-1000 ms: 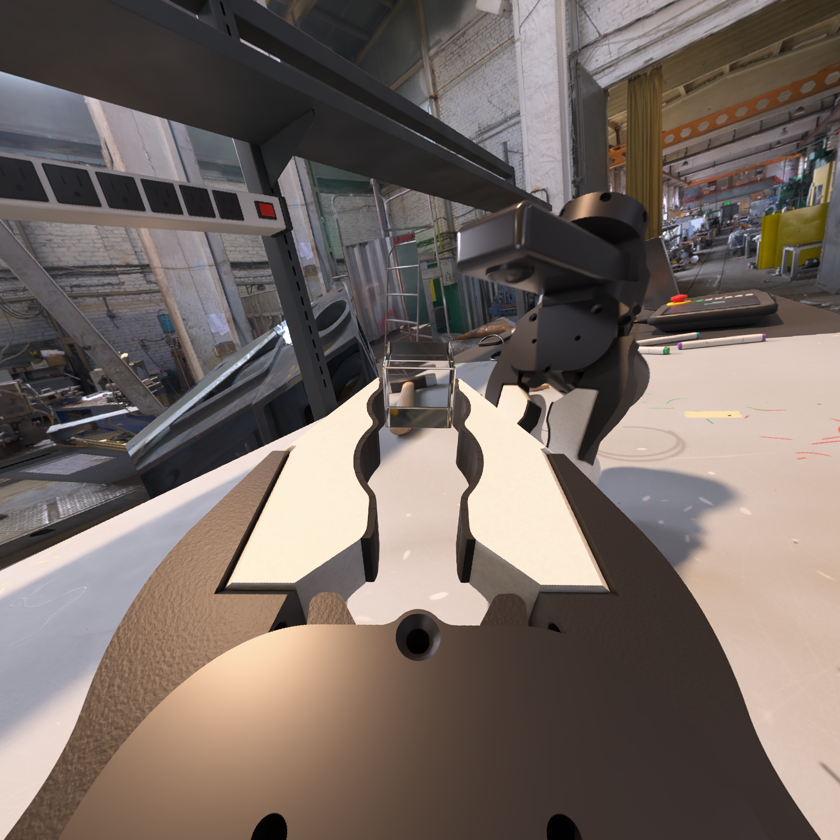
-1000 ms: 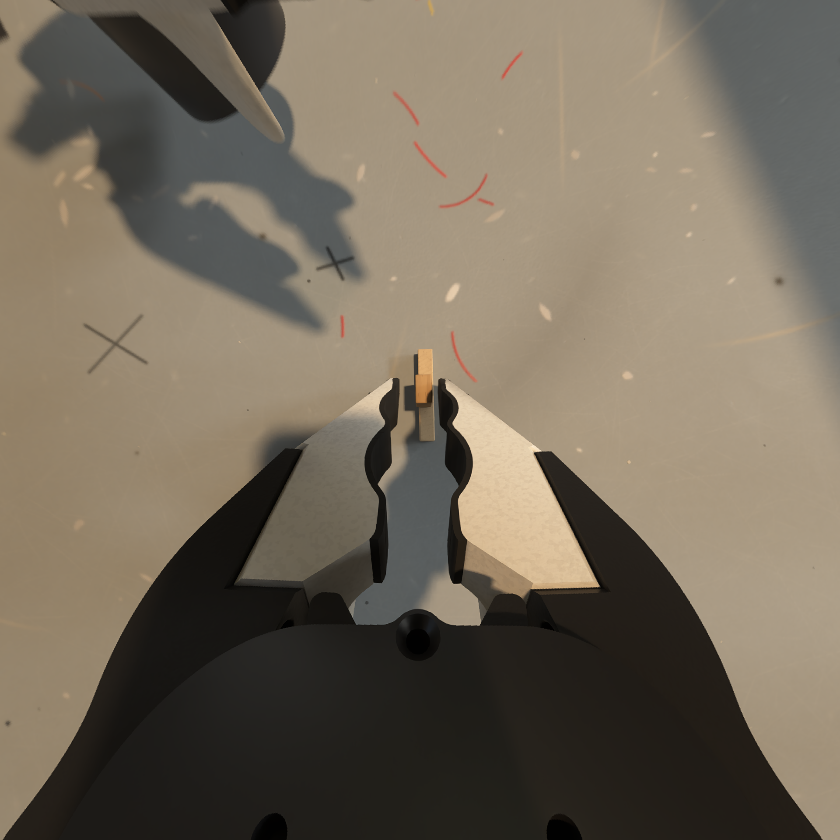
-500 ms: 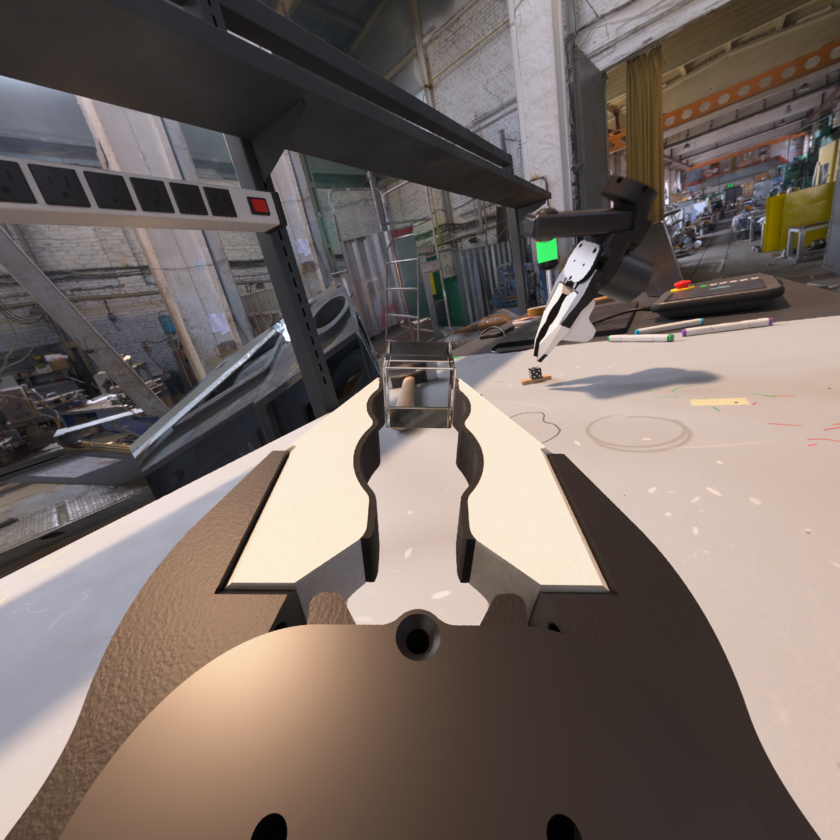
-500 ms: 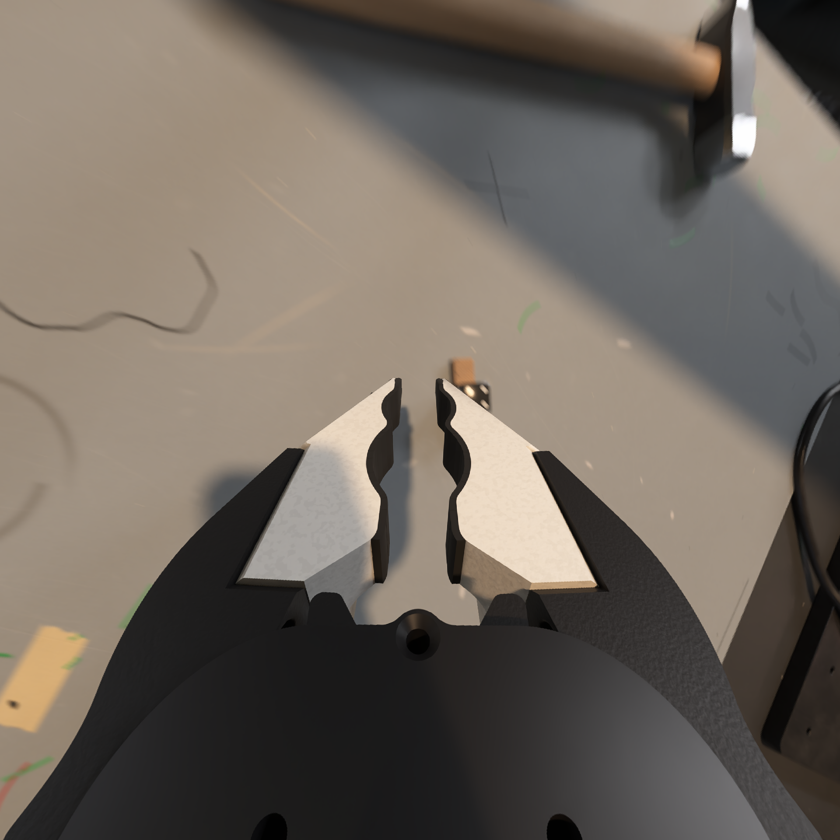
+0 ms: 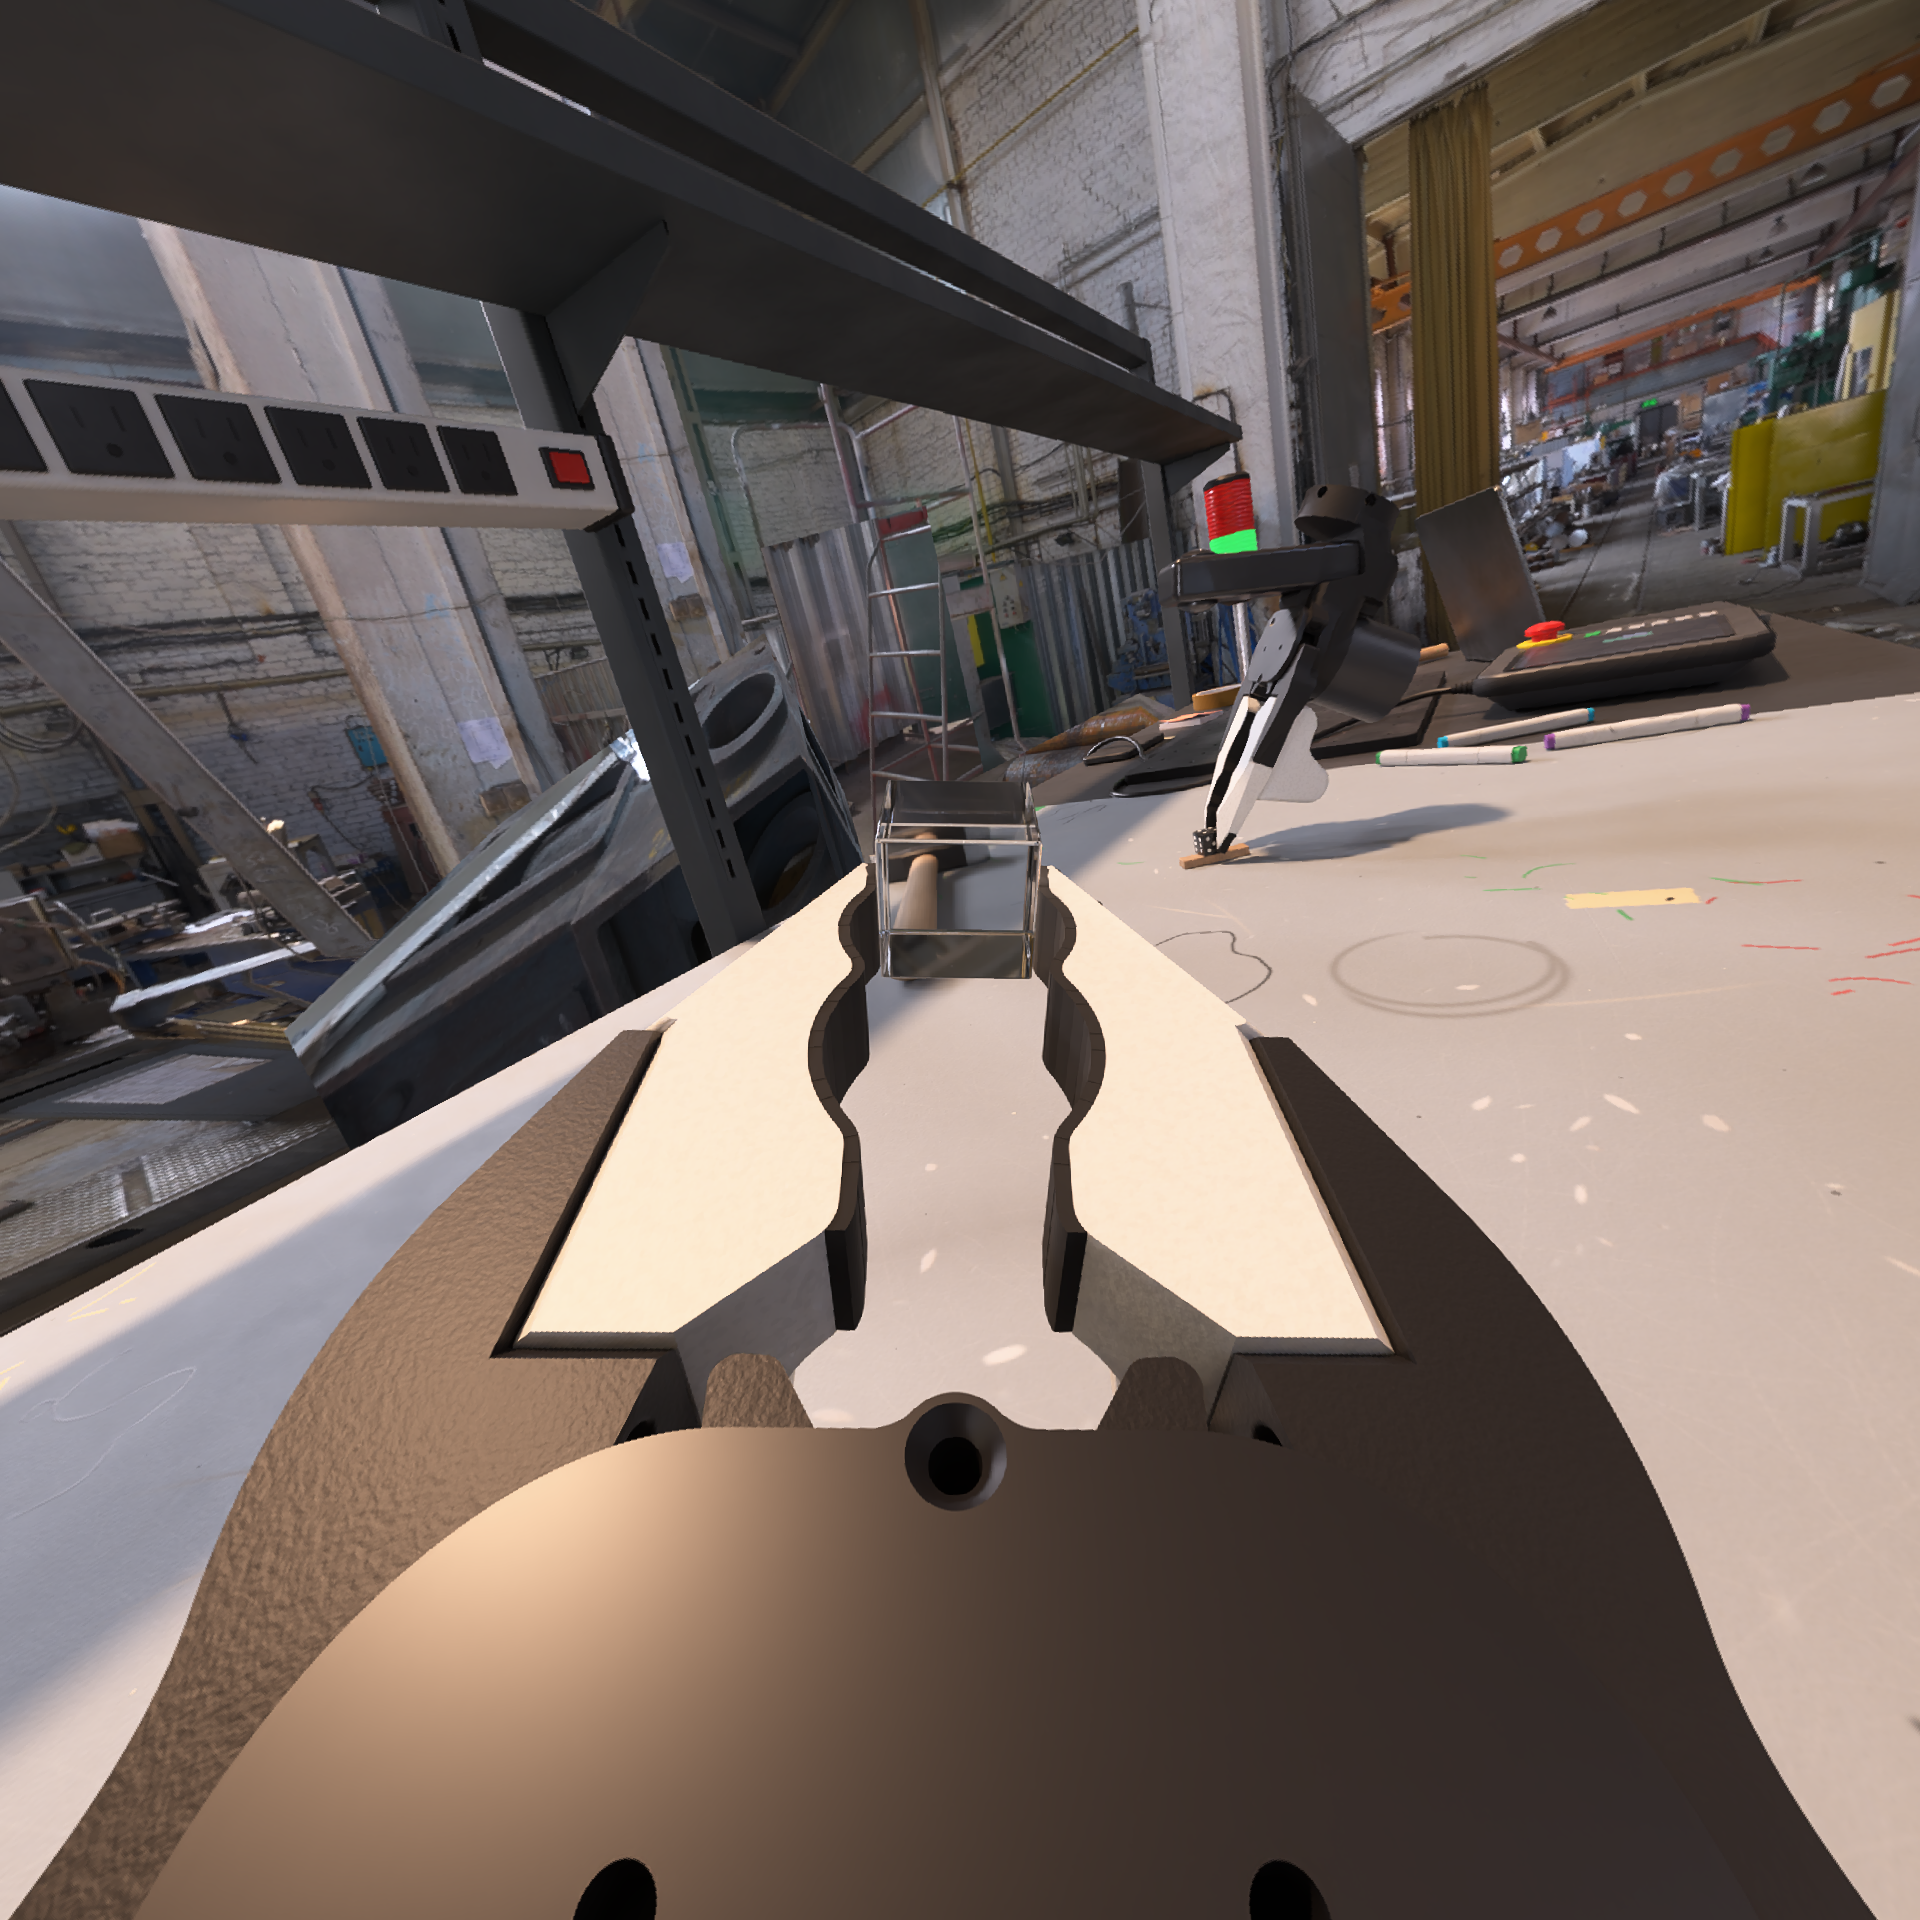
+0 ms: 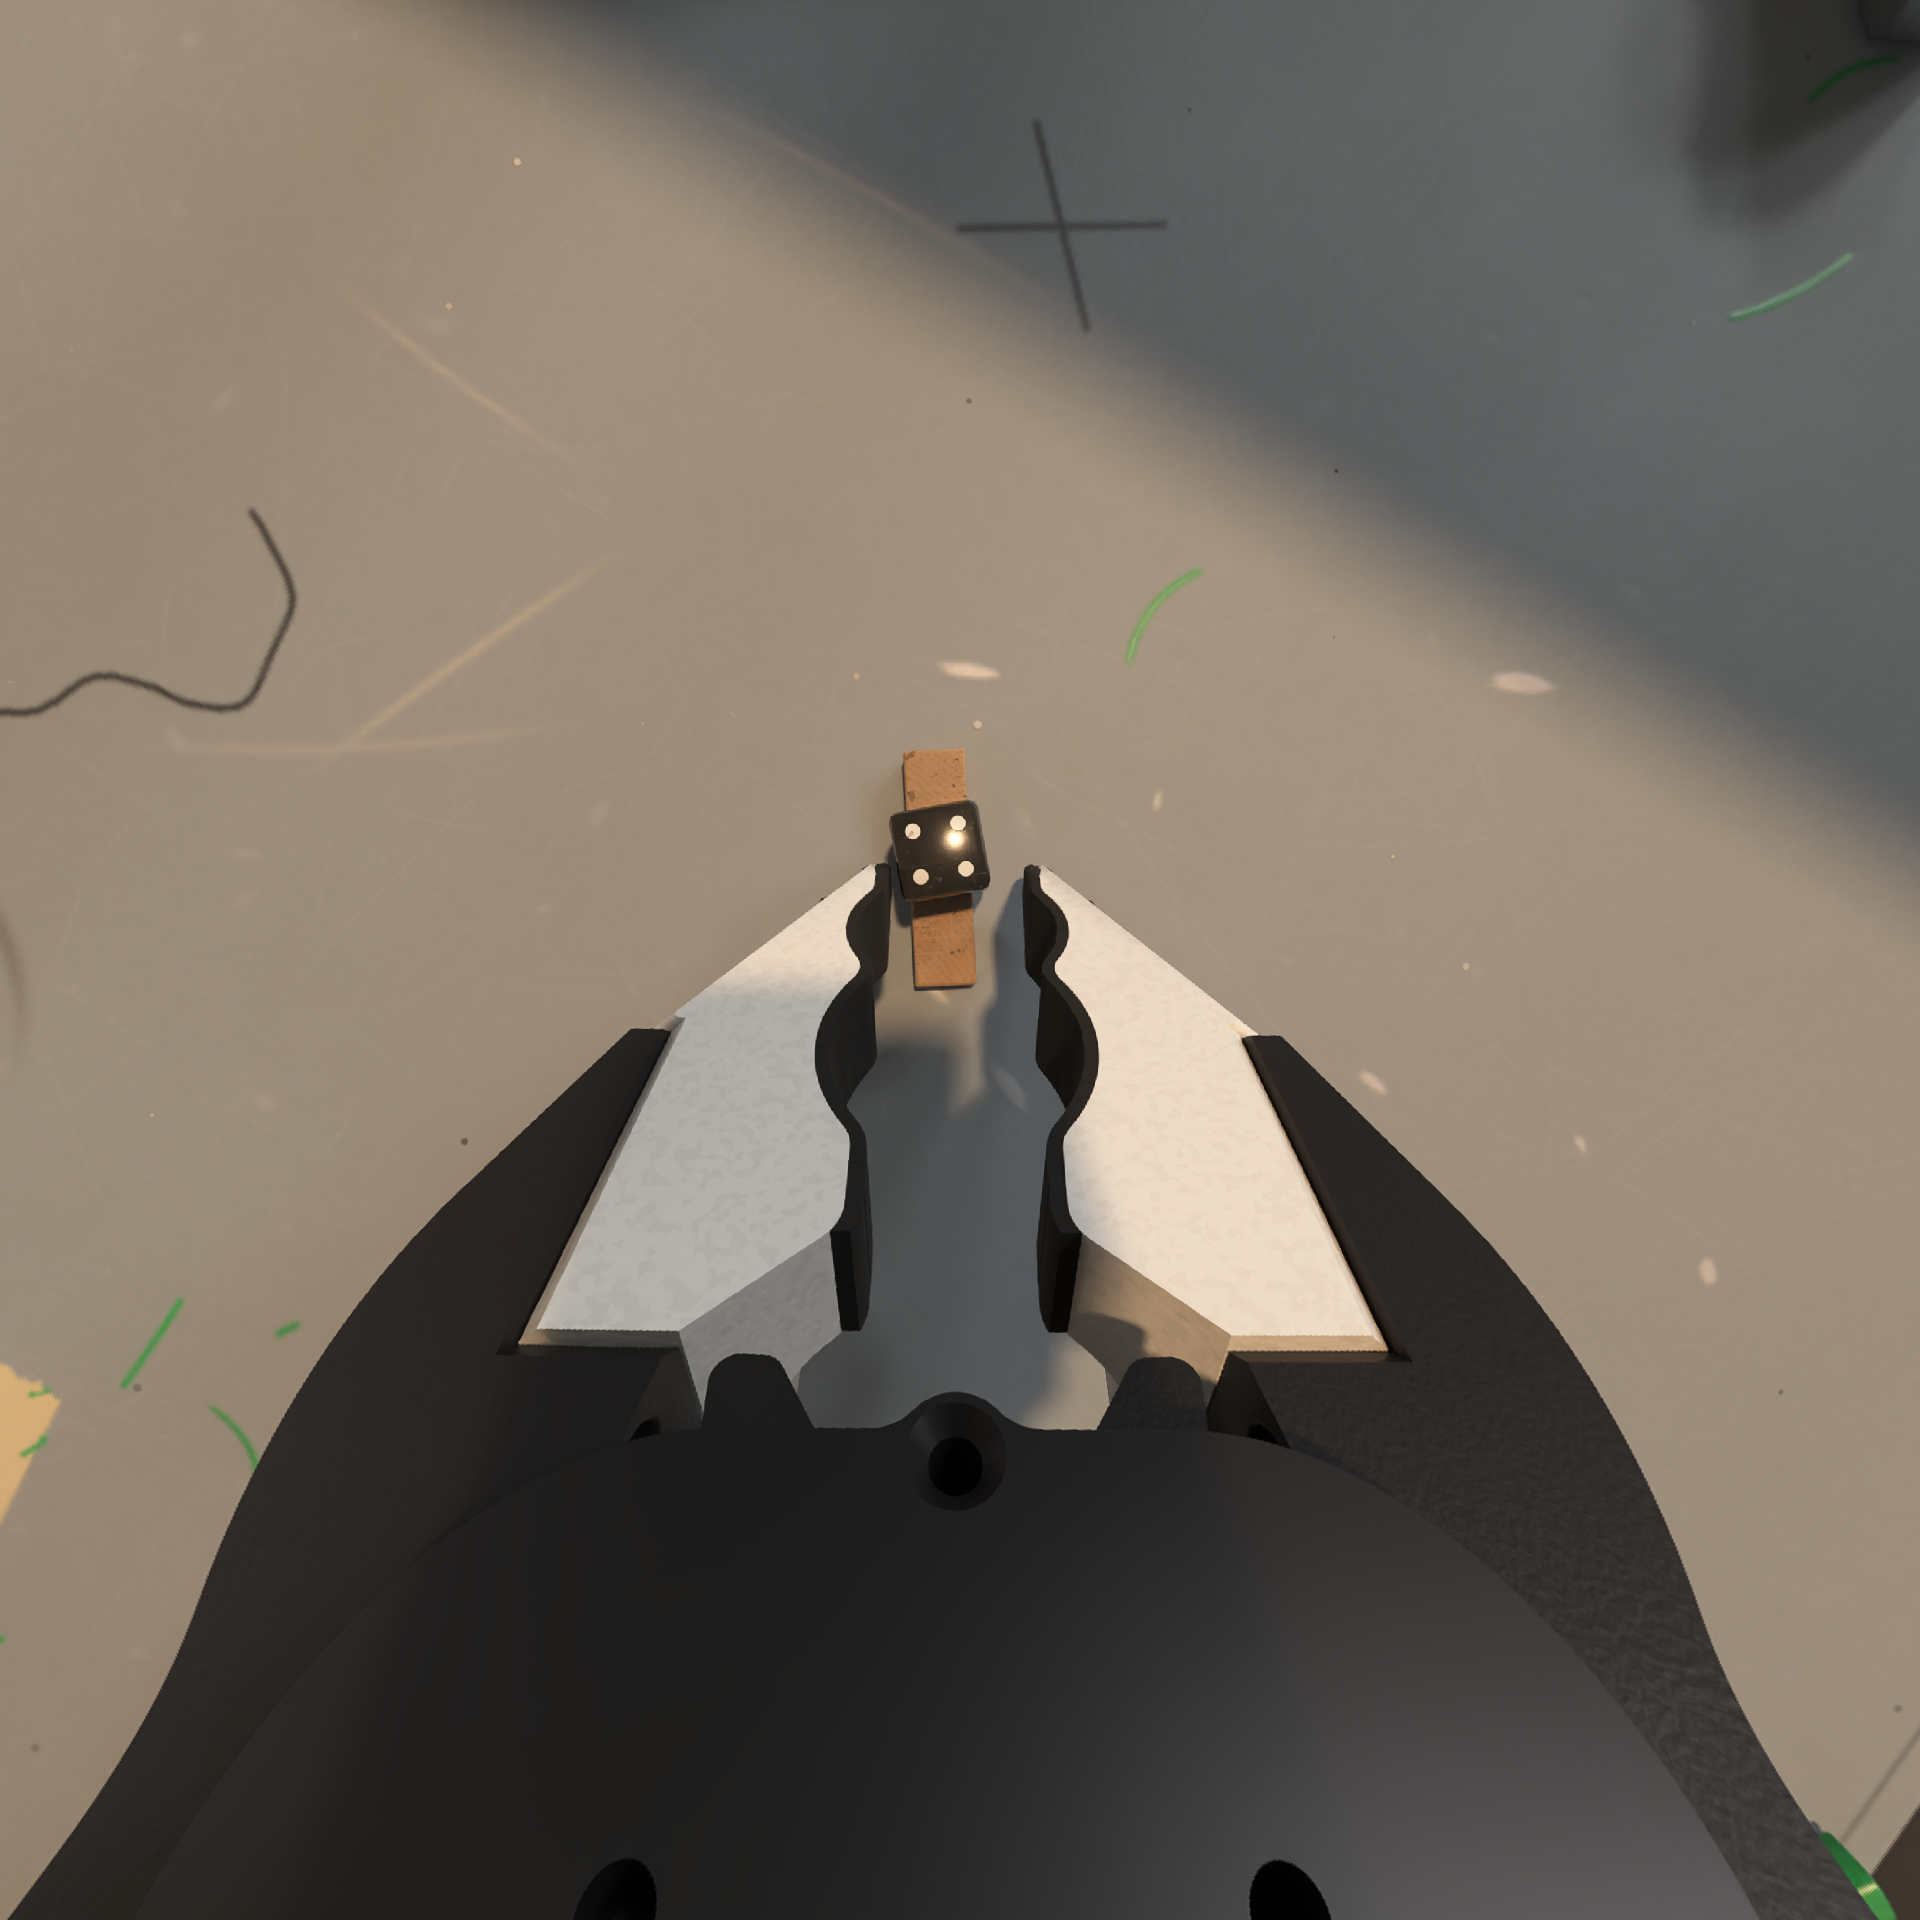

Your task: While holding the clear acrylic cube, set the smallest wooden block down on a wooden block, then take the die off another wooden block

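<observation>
My left gripper (image 5: 956,894) is shut on the clear acrylic cube (image 5: 957,894) and holds it above the grey table. My right gripper (image 6: 956,883) is open and empty, pointing down just over a black die (image 6: 938,849) with white pips. The die sits on a flat wooden block (image 6: 943,945) on the table, at the tips of my fingers and closer to the left one. In the left wrist view the right gripper (image 5: 1221,836) stands far off with its tips at the die (image 5: 1203,840) on the wooden block (image 5: 1216,857). The other wooden blocks are out of view.
A dark shelf (image 5: 727,239) with a power strip (image 5: 291,457) hangs over the table's left edge. Markers (image 5: 1558,732), a control pendant (image 5: 1621,649) and a signal light (image 5: 1231,514) lie at the far side. A hammer handle (image 5: 916,888) shows through the cube. Tape (image 5: 1631,899) is stuck on the table.
My right gripper moved away from the small wooden blocks, across the table to the die, came lower and opened wider. My left gripper kept still with the cube.
</observation>
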Controlling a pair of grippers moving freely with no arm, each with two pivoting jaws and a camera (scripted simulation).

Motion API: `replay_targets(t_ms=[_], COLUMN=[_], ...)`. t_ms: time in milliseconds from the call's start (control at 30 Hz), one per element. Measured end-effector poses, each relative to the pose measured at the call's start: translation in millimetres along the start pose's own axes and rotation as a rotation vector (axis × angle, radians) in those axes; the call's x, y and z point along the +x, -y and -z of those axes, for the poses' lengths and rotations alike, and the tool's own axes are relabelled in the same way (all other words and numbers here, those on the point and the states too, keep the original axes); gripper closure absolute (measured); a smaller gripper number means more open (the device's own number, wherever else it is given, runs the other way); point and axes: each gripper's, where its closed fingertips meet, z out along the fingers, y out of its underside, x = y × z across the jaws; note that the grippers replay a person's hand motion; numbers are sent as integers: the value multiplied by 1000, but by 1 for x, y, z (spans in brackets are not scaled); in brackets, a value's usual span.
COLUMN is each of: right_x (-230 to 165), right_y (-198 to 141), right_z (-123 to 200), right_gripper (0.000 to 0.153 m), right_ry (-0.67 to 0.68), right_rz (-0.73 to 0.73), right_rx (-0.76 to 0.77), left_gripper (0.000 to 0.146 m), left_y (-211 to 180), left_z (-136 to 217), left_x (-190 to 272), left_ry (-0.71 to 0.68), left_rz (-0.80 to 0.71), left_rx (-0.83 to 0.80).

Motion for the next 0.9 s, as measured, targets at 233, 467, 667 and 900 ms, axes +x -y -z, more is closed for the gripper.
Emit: replay_targets(t_ms=[233, 467, 667, 900], right_x=[0, -5, -16, -111], right_y=[2, 4, 8, 63], right_z=[0, -2, 5, 29], right_gripper=[132, 136, 136, 136], right_ry=[-28, 4, -101, -95], right_rz=[77, 81, 253, 522], right_rx=[1, 30, 31, 185], left_gripper=[118, 118, 118, 118], left_y=[-1, -1, -2, 1], left_z=[0, -1, -1, 0], left_x=[1, 2, 1, -1], left_ry=[-7, -13, -10, 0], left_rz=[1, 1, 2, 22], left_rx=[-3, -6, -7, 3])
